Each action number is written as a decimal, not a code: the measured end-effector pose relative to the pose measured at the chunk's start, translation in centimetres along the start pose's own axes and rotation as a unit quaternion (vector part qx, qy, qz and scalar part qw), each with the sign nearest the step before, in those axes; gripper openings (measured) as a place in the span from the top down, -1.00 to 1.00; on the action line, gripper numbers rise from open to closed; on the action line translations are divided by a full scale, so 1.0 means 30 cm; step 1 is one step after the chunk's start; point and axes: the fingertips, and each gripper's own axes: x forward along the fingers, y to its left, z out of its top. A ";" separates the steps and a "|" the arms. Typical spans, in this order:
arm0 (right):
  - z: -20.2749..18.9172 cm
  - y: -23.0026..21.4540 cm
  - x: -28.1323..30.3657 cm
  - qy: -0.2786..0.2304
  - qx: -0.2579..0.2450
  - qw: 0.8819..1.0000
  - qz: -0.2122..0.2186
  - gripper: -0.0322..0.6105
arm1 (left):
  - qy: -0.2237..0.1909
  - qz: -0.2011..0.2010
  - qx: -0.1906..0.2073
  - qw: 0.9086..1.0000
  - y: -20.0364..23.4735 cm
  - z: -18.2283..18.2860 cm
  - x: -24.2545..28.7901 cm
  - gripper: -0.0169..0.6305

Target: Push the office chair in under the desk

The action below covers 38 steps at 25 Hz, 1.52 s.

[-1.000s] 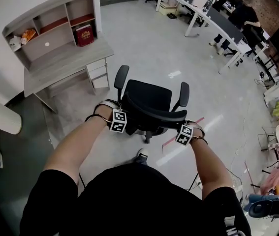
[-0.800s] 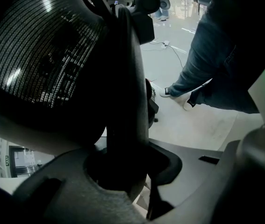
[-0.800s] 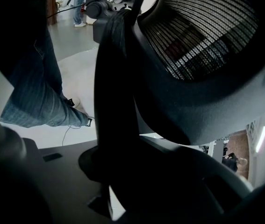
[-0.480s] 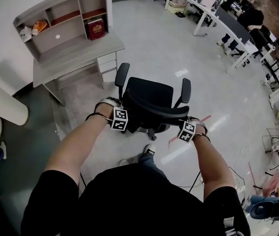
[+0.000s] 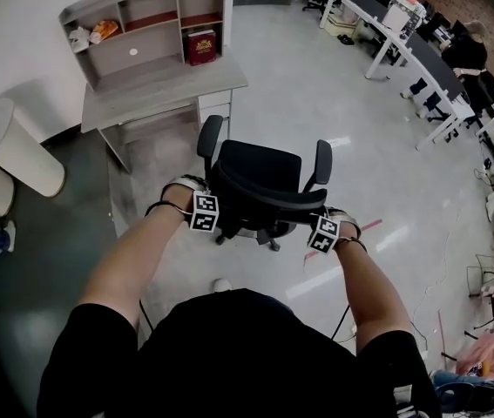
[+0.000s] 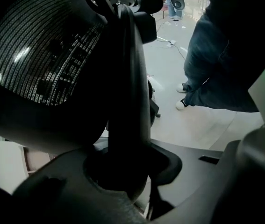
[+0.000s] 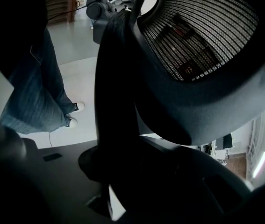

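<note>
Gripping the backrest of a black office chair (image 5: 262, 171) from behind, the person holds the left gripper (image 5: 209, 205) on its left edge and the right gripper (image 5: 321, 226) on its right edge. In both gripper views the jaws are narrow and clamped on the dark rim of the mesh back. The chair stands on open floor at the middle of the head view, with its seat and two armrests pointing away from the person. The grey desk (image 5: 164, 90), which carries a shelf unit (image 5: 142, 24), lies ahead and to the left of the chair. Its long edge runs slantwise, rising from left to right across the picture. The knee space sits left of the desk's drawers (image 5: 214, 109), so it is off to the left of where the seat now points. The left gripper is the nearer one to the desk. Judging from this, the chair needs swinging leftward as well as rolling forward. Compared with a second ago, the desk sits closer to the chair and nearer the picture's centre, and the left armrest now reaches almost to the drawer corner. Both grips look unchanged.
</note>
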 end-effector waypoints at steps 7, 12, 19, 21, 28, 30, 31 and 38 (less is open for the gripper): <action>0.128 0.014 -0.003 -0.021 -0.044 0.999 0.003 0.55 | 0.021 -0.002 -0.048 0.999 -0.131 -0.108 -0.057 0.71; 0.206 0.046 -0.012 -0.033 -0.080 0.996 0.018 0.56 | 0.042 -0.014 -0.083 0.996 -0.237 -0.167 -0.102 0.71; 0.326 0.101 -0.025 -0.054 -0.120 0.991 0.018 0.56 | 0.066 -0.012 -0.123 0.990 -0.393 -0.247 -0.167 0.71; 0.371 0.117 -0.033 -0.061 -0.134 0.989 0.018 0.56 | 0.072 -0.012 -0.136 0.988 -0.443 -0.276 -0.190 0.71; 0.487 0.173 -0.051 -0.082 -0.169 0.982 0.019 0.56 | 0.096 -0.018 -0.175 0.980 -0.588 -0.349 -0.254 0.72; 0.517 0.191 -0.051 -0.088 -0.179 0.980 0.019 0.56 | 0.097 -0.021 -0.188 0.977 -0.631 -0.362 -0.266 0.72; 0.529 0.199 -0.052 -0.090 -0.184 0.979 0.019 0.56 | 0.097 -0.022 -0.195 0.976 -0.651 -0.368 -0.273 0.72; 0.618 0.253 -0.085 -0.106 -0.207 0.972 0.019 0.55 | 0.106 -0.018 -0.224 0.969 -0.762 -0.415 -0.334 0.72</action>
